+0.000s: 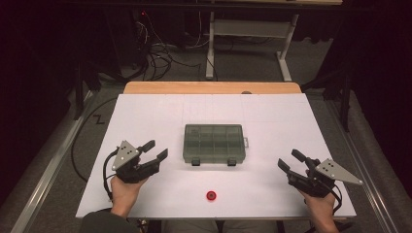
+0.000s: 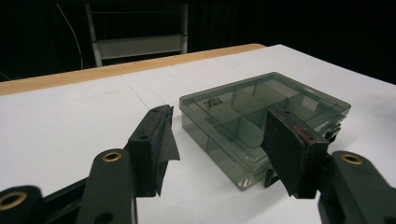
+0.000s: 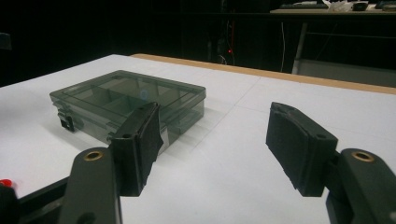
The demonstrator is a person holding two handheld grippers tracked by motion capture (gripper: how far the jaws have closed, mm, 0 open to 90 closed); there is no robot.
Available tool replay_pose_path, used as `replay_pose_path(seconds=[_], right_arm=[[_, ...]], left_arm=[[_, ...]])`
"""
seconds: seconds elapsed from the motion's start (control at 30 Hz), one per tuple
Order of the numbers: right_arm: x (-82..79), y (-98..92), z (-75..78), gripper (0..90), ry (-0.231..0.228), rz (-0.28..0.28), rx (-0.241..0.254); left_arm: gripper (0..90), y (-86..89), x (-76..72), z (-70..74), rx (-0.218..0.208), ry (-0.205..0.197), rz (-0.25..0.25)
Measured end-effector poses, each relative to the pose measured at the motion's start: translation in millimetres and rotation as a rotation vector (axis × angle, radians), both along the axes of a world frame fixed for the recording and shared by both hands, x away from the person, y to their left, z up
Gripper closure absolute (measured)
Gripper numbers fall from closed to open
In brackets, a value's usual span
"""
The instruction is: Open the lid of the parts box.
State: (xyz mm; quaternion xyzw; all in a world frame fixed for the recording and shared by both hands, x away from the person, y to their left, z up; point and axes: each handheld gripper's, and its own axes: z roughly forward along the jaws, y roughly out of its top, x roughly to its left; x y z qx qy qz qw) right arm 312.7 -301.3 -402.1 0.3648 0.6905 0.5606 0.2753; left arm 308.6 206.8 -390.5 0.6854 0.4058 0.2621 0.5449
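**Both grippers open and empty on either side of a closed compartment box**

High view: a smoky, see-through compartment box (image 1: 213,144) lies flat near the middle of the white tabletop (image 1: 145,116), its lid down and its two dark latches on the edge facing the person. A small red round piece (image 1: 211,195) sits alone on the tabletop nearer the person, a little in front of the box and apart from it. The left gripper (image 1: 155,150) is held at the left of the box, jaws spread and pointing toward it, with nothing between them. The right gripper (image 1: 290,160) is held at the right, farther from the box, jaws also spread and empty. Each hand comes in from the bottom edge. Both grippers are well apart from the box and from the red piece.

Left gripper view: the left gripper (image 2: 219,140) has its two black jaws wide apart; the compartment box (image 2: 261,109) lies beyond them, partly behind the right-hand jaw, untouched. The inner dividers show through the lid.

Right gripper view: the right gripper (image 3: 212,140) stands fully spread with bare tabletop between the jaws. The compartment box (image 3: 126,100) lies ahead and to the left, past the left-hand jaw. A sliver of the red piece (image 3: 5,183) shows at the lower left edge.
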Motion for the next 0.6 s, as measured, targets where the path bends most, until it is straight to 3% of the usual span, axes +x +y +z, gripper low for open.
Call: replay_pose_path(seconds=[0.6], right_arm=[[-0.7, 2.5, -0.1, 37.6, -0.001, 0.014, -0.018]], left_arm=[[41.1, -2.3, -2.6, -2.3, 0.007, -0.001, -0.017]])
